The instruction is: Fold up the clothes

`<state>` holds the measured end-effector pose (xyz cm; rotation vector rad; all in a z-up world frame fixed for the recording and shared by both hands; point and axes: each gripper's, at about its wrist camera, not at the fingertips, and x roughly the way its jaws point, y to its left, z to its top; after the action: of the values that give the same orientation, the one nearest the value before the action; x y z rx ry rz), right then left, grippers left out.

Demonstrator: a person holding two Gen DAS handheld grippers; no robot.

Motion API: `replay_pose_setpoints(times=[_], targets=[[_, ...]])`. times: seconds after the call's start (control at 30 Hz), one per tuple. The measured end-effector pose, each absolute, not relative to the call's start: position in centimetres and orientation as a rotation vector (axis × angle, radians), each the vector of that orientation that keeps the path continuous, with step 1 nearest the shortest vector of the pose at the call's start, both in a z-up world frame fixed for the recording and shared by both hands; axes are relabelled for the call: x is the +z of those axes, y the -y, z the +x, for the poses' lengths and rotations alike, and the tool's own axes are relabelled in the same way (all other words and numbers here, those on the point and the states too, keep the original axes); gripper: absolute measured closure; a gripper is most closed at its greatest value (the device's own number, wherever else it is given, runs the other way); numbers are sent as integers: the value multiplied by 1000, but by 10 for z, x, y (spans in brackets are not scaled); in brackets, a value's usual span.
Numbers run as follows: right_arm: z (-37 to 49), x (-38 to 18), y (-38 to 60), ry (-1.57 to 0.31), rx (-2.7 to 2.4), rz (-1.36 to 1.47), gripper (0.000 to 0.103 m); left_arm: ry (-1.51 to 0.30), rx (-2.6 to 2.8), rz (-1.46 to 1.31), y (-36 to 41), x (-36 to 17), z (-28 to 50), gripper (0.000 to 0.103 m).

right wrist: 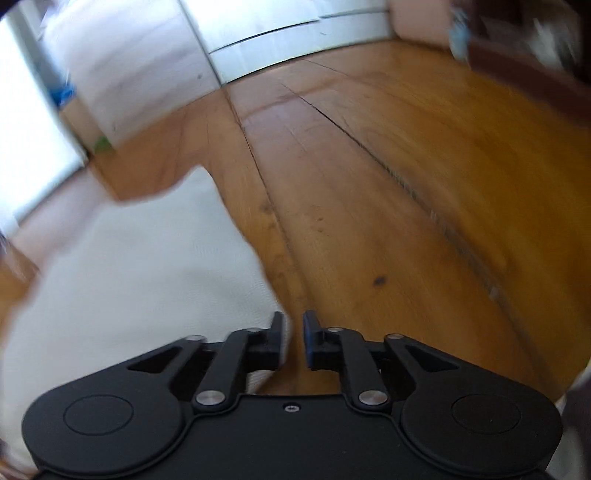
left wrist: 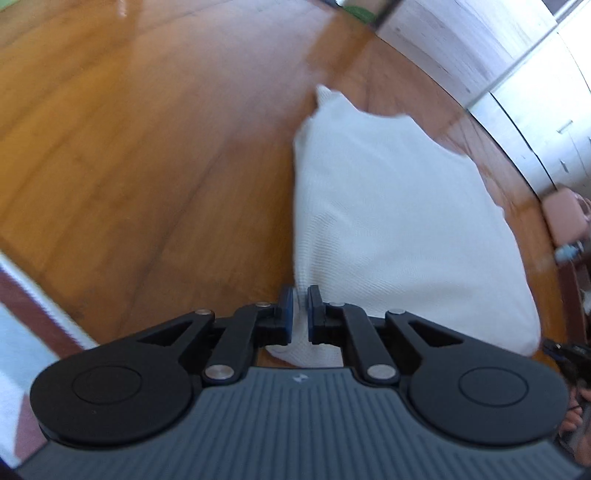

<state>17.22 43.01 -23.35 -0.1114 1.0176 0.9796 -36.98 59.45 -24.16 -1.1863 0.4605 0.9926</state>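
Note:
A white knit garment [left wrist: 399,221] lies on the wooden floor [left wrist: 147,147], stretching away from me on the right in the left wrist view. My left gripper [left wrist: 300,295] is shut on its near left corner, with white cloth between the blue pads. In the right wrist view the same white garment [right wrist: 140,266] fills the lower left. My right gripper [right wrist: 293,321] sits at its near right edge, jaws nearly closed with a narrow gap. Cloth touches the left finger [right wrist: 277,332], but motion blur hides whether it is pinched.
White cabinets [right wrist: 280,33] stand along the far side of the wooden floor [right wrist: 406,184]. A pale rug with a dark red border [left wrist: 22,332] lies at the lower left of the left wrist view. A pinkish object [left wrist: 565,218] sits at the right.

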Motion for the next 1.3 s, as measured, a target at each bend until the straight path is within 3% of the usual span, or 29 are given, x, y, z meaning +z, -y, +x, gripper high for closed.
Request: replay_pose_setpoints(times=[0.03, 0.1, 0.17, 0.2, 0.27, 0.37, 0.6, 1.1, 1.13, 1.17, 1.2, 1.23, 1.3], targets=[[173, -234, -428, -1049, 980, -94, 53, -456, 997, -1196, -594, -239, -370, 91], [173, -236, -423, -1102, 1007, -46, 51, -448, 1005, -1215, -592, -235, -370, 80], [177, -241, -419, -1170, 1031, 37, 39, -434, 984, -1271, -587, -239, -373, 72], [179, -247, -419, -1212, 1039, 99, 38, -425, 966, -1307, -584, -242, -375, 69], [181, -260, -421, -1293, 1032, 199, 36, -401, 909, -1410, -579, -253, -375, 50], [182, -277, -421, -1395, 1007, 324, 36, -358, 830, -1534, -575, -269, -368, 50], [175, -303, -422, -1593, 921, 602, 36, -237, 908, -1494, -572, -271, -352, 48], [166, -301, -472, -1371, 1013, 566, 33, -187, 1107, -1209, -577, -263, -341, 48], [164, -302, -473, -1366, 1011, 575, 35, -185, 1121, -1197, -577, -261, -343, 52], [163, -301, -471, -1355, 1010, 587, 67, -180, 1133, -1178, -576, -259, -346, 71], [162, -298, -468, -1341, 1020, 604, 89, -187, 1145, -1144, -575, -255, -348, 88], [161, -294, -465, -1331, 1042, 612, 90, -213, 1158, -1084, -576, -248, -348, 99], [154, -277, -459, -1271, 1096, 560, 90, -240, 1163, -982, -575, -235, -348, 99]])
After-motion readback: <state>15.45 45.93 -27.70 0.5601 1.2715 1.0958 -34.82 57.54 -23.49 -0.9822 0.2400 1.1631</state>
